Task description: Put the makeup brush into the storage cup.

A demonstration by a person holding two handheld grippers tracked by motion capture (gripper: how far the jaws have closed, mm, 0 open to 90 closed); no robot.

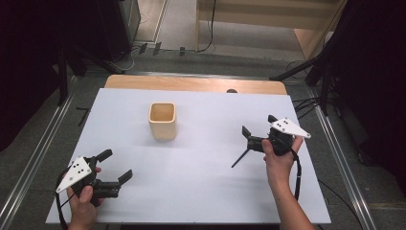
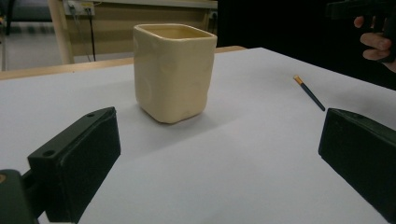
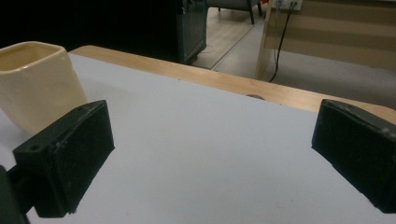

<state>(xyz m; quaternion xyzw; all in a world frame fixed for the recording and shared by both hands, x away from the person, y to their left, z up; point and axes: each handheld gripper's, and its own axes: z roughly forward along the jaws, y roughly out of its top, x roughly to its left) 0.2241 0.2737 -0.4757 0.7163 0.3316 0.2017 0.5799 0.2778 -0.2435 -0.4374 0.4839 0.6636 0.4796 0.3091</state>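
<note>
— While both hands are low in the frame, what do you see on the table (image 1: 201, 191)?

— I see a cream square cup (image 1: 162, 120) standing upright, a little left of the centre of the high view. It is well apart from both tools. In the left gripper view the cup (image 2: 173, 72) is in the upper middle, with bare white table before it.

— And the thin dark thing?

— It is a pencil (image 1: 241, 157), dark with an orange end. In the high view it lies right of centre, just beside the lower jaw of the right gripper (image 1: 258, 133). If it touches the jaw, I cannot tell. In the left gripper view the pencil (image 2: 309, 93) lies flat at the upper right.

— How do the tools stand?

— The left gripper (image 1: 116, 166), at the lower left of the frame, has its jaws wide apart and nothing between them. The right gripper also has its jaws apart and empty. In the right gripper view the cup (image 3: 37, 81) is at the left edge, behind the left jaw.
</note>
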